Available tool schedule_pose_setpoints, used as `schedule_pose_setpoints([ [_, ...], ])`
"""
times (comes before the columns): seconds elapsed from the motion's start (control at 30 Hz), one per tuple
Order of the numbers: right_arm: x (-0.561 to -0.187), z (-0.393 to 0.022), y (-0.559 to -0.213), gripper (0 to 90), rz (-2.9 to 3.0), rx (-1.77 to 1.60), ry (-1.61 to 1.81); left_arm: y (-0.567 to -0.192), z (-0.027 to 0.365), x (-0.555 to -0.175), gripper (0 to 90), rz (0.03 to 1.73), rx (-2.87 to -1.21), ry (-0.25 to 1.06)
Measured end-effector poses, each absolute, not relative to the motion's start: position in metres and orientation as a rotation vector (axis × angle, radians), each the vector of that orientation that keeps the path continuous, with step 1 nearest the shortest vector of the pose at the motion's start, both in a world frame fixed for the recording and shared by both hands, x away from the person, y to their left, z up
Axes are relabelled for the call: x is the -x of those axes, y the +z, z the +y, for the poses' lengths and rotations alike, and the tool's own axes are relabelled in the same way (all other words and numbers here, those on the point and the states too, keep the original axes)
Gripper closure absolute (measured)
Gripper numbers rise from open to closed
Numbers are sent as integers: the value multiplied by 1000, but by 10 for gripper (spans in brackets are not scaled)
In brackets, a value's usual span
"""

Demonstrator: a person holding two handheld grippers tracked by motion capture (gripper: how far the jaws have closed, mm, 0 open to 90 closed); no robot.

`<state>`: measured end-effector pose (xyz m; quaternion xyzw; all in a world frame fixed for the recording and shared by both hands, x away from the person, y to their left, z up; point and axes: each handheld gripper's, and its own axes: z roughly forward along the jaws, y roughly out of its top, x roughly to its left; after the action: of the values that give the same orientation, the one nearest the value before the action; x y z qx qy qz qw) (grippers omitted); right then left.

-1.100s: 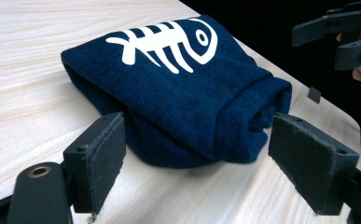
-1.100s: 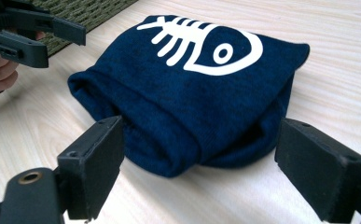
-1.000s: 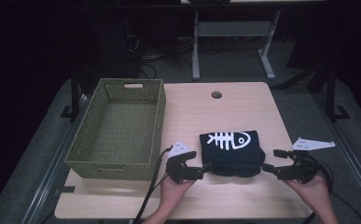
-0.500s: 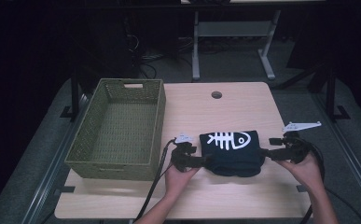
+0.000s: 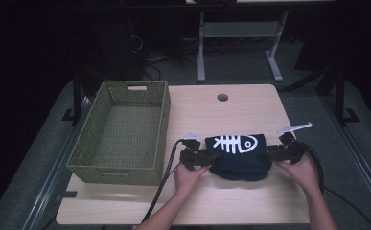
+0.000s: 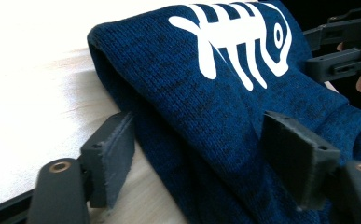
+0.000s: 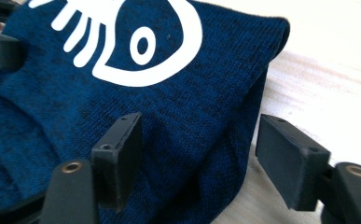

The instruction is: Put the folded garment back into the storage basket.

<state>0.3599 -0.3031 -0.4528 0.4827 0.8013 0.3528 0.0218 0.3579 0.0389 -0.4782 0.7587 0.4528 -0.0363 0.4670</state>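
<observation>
A folded dark blue knitted garment (image 5: 236, 155) with a white fish-skeleton print lies on the wooden table (image 5: 231, 201), near its front edge. My left gripper (image 5: 203, 157) lies level at the garment's left end, and my right gripper (image 5: 271, 152) at its right end. In the left gripper view the jaws of the left gripper (image 6: 201, 140) straddle the folded edge of the garment (image 6: 206, 93). They have just been closing, and the pads do not squeeze the cloth. In the right gripper view the right gripper (image 7: 201, 140) has also been closing around the garment's corner (image 7: 183, 102), with bare table beside one pad.
A green woven basket (image 5: 165, 127) stands empty on the left half of the table, close to my left hand. A round cable hole (image 5: 222, 97) sits near the table's far edge. Cables trail off the front edge from both grippers. Dark floor and table legs lie beyond.
Both hands have moved inward and down to the ends of the garment. Both pairs of jaws now stand narrower, around the cloth's edges.
</observation>
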Motion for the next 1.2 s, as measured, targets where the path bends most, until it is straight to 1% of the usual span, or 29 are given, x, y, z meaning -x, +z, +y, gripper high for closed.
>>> schedule_pose_setpoints([
  [0.03, -360, -303, -453, 332, 2483, -1496, 1093, -478, 39, -358, 293, 1111, -1862, -89],
  [0.07, -361, -301, -454, 358, 2499, -1496, 1072, -478, 38, -359, 317, 1118, -1859, -105],
  [0.2, -361, -300, -457, 406, 2517, -1503, 1059, -478, 35, -361, 376, 1129, -1868, -127],
  [0.23, -361, -300, -457, 406, 2517, -1503, 1059, -478, 35, -361, 393, 1129, -1868, -127],
  [0.27, -361, -300, -458, 428, 2519, -1520, 1060, -478, 34, -361, 415, 1131, -1868, -134],
  [0.33, -362, -303, -458, 433, 2504, -1535, 1065, -478, 34, -361, 431, 1125, -1878, -129],
  [0.43, -363, -305, -458, 414, 2494, -1559, 1060, -478, 34, -361, 444, 1125, -1877, -129],
  [0.5, -364, -306, -461, 430, 2500, -1574, 1062, -478, 34, -361, 451, 1123, -1881, -128],
  [0.57, -363, -304, -461, 447, 2498, -1564, 1060, -478, 34, -361, 478, 1125, -1878, -135],
  [0.67, -363, -301, -461, 491, 2508, -1538, 1055, -479, 33, -362, 504, 1131, -1873, -150],
  [0.7, -363, -301, -461, 491, 2508, -1538, 1055, -478, 33, -363, 504, 1133, -1870, -156],
  [0.73, -362, -298, -461, 548, 2528, -1527, 1057, -477, 34, -364, 537, 1132, -1868, -163],
  [0.77, -362, -298, -461, 548, 2528, -1527, 1057, -477, 34, -364, 554, 1132, -1868, -163],
  [0.8, -362, -298, -461, 579, 2533, -1525, 1066, -477, 34, -364, 554, 1130, -1864, -166],
  [0.87, -359, -296, -460, 674, 2535, -1524, 1089, -477, 34, -364, 606, 1123, -1861, -178],
  [1.2, -350, -293, -448, 694, 2545, -1481, 1100, -465, 39, -361, 646, 1091, -1858, -191],
])
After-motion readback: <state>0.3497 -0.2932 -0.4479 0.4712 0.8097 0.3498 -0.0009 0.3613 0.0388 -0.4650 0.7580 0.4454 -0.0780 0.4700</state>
